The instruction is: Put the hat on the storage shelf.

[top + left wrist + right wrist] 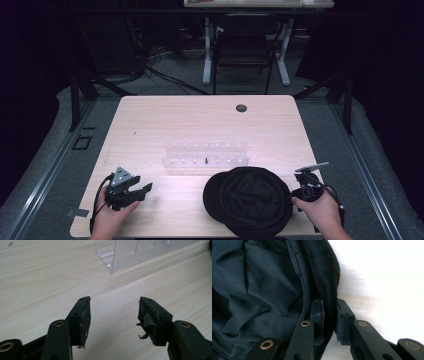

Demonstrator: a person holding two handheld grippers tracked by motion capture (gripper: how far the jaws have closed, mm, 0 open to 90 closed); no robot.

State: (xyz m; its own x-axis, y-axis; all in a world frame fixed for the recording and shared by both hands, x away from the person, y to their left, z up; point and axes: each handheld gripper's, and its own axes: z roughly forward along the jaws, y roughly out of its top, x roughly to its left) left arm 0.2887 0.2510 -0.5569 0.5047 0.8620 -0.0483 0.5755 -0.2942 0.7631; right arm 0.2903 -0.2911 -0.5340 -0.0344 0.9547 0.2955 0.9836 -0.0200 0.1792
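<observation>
Black soft cloth cap lies upside down on the pale wooden table, near the front edge, so you see its crinkly inside. The right gripper is pinching the cap's thick rim between its two jaws. The left gripper rests far off to the side with jaws wide apart, holding nothing. A clear plastic rack stands just behind the cap.

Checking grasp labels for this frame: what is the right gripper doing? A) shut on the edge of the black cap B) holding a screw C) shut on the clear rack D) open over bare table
A: in the right gripper view the right gripper has its jaws pinched on the rim of the black cap, fabric between them.
</observation>
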